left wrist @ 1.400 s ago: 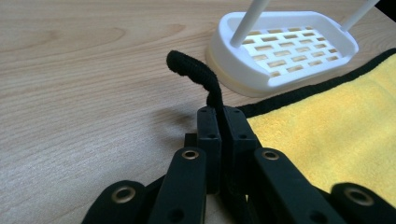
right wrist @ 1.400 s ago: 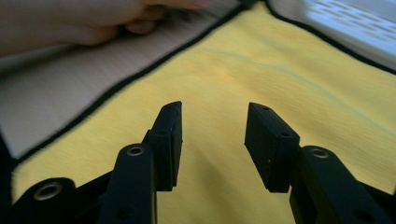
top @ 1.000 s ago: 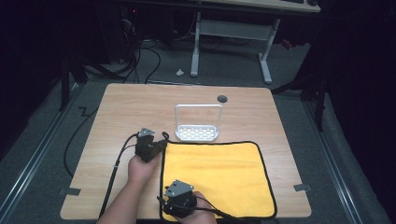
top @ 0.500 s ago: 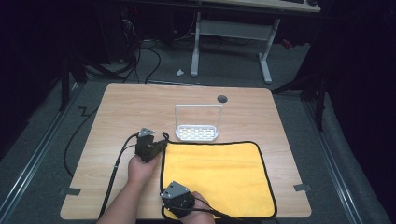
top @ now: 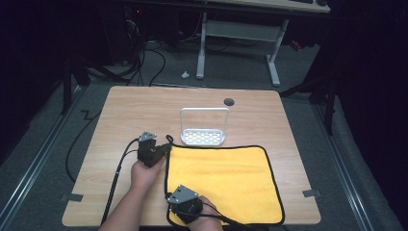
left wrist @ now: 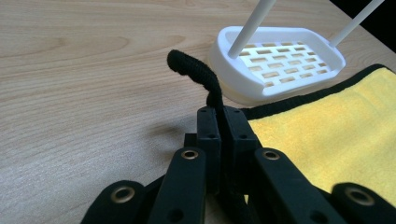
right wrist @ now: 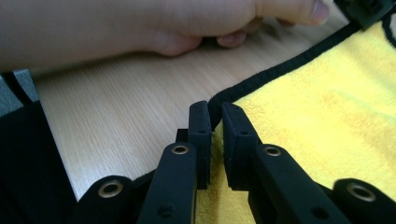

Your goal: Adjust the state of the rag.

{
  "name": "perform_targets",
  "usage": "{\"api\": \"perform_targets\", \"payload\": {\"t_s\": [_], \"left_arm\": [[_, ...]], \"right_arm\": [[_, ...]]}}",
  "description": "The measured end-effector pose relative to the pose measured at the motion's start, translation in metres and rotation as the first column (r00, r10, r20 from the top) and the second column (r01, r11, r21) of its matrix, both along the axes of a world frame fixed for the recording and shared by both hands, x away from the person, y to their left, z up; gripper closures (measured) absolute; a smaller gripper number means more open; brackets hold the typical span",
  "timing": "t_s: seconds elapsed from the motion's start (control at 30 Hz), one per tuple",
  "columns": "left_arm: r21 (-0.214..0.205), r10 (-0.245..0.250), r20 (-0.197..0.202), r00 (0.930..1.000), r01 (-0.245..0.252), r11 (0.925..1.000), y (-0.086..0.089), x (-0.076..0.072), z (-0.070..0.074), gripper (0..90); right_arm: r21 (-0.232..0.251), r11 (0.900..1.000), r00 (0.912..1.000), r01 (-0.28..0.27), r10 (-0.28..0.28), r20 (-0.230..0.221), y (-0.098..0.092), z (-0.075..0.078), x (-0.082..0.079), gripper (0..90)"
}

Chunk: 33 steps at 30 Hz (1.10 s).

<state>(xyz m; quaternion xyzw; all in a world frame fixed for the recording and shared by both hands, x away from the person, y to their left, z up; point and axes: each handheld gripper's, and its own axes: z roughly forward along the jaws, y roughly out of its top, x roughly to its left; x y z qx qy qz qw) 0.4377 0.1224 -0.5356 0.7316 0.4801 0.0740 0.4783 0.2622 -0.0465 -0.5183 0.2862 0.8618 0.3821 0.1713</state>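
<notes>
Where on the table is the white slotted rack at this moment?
In the high view the white slotted rack stands near the table's middle, touching the far edge of the yellow cloth; the left gripper is nearest.

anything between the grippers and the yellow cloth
No. The left gripper is shut on the yellow cloth at its far left corner, and the right gripper, just closed, pinches its near left edge.

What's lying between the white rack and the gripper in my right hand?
In the high view, the yellow cloth covers nearly the whole stretch between the white rack and the right gripper, with a thin strip of bare table beside the rack.
</notes>
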Motion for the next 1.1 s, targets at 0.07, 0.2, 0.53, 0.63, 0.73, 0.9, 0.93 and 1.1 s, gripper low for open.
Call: {"api": "perform_targets", "payload": {"t_s": [0.07, 0.2, 0.53, 0.63, 0.73, 0.9, 0.93, 1.1], "left_arm": [[-0.017, 0.0, 0.002, 1.0, 0.0, 0.9999, 0.002, 0.0, 0.0, 86.2], [-0.087, 0.018, -0.014, 0.9998, -0.019, 0.9961, 0.012, 0.001, 0.002, 86.4], [-0.147, 0.109, 0.013, 0.9939, -0.106, 0.9834, 0.073, -0.008, 0.017, 86.7], [-0.146, 0.15, 0.018, 0.9885, -0.146, 0.9784, 0.099, -0.013, 0.024, 86.7], [-0.146, 0.189, 0.025, 0.9817, -0.183, 0.9721, 0.123, -0.019, 0.032, 86.7], [-0.145, 0.209, 0.053, 0.9764, -0.2, 0.9691, 0.141, -0.024, 0.048, 86.8], [-0.141, 0.206, 0.058, 0.9768, -0.196, 0.9704, 0.139, -0.024, 0.05, 86.8], [-0.152, 0.177, 0.071, 0.9816, -0.165, 0.9745, 0.109, -0.021, 0.056, 86.8]], "right_arm": [[0.011, 0.9999, 0.9999, -0.004, 0.004, 0.011, 0.0, 0.004, 0.0, 83.6], [0.029, 0.9994, 0.9991, -0.018, 0.017, 0.038, 0.003, 0.014, 0.0, 83.8], [0.05, 0.9928, 0.9906, -0.108, 0.104, 0.089, 0.056, 0.034, 0.006, 83.8], [0.064, 0.988, 0.9856, -0.141, 0.134, 0.104, 0.081, 0.039, 0.007, 83.8], [0.087, 0.9811, 0.9798, -0.173, 0.162, 0.117, 0.103, 0.046, 0.006, 83.8], [0.102, 0.9743, 0.9725, -0.201, 0.186, 0.141, 0.119, 0.056, 0.004, 83.9], [0.1, 0.9752, 0.9726, -0.198, 0.182, 0.144, 0.117, 0.057, 0.003, 83.8], [0.103, 0.9798, 0.9744, -0.171, 0.153, 0.165, 0.096, 0.062, 0.0, 83.8]]}}
